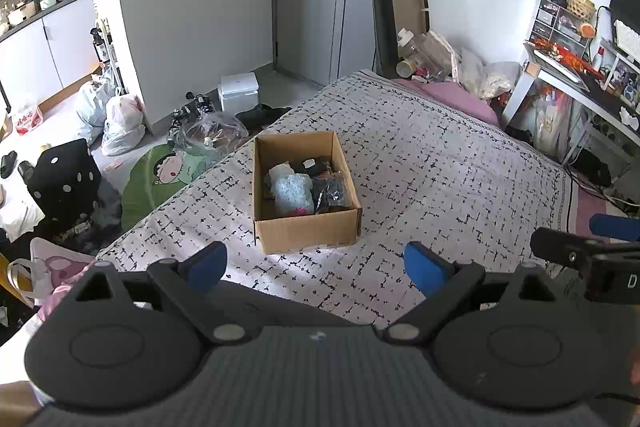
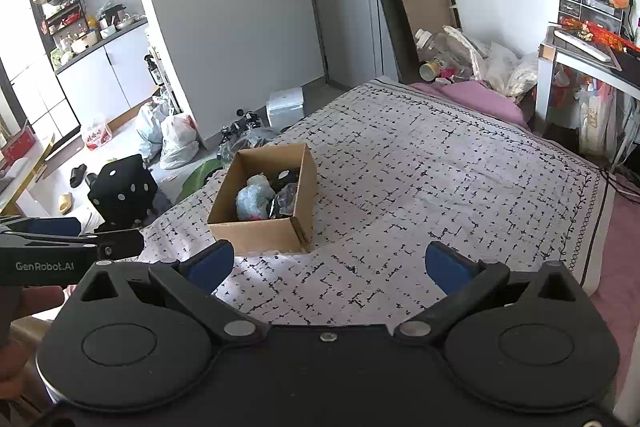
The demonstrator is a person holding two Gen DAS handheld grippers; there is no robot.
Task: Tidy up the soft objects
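Bed (image 1: 420, 167) bears cardboard box (image 1: 306, 231); left gripper (image 1: 316, 269), right gripper (image 2: 328, 267) both spread wide, empty.

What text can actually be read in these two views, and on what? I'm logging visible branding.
"GenRobot.AI": white print on the side of the left gripper, seen from the right wrist.
"D": cut-off white letter on the right gripper, seen from the left wrist.
Red print on the floor bag: too blurred to read.

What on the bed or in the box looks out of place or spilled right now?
Nothing stands out. The cardboard box sits upright on the patterned bedspread, with the soft items all inside it and none spilled over the rim. The left gripper and right gripper are both open and empty.
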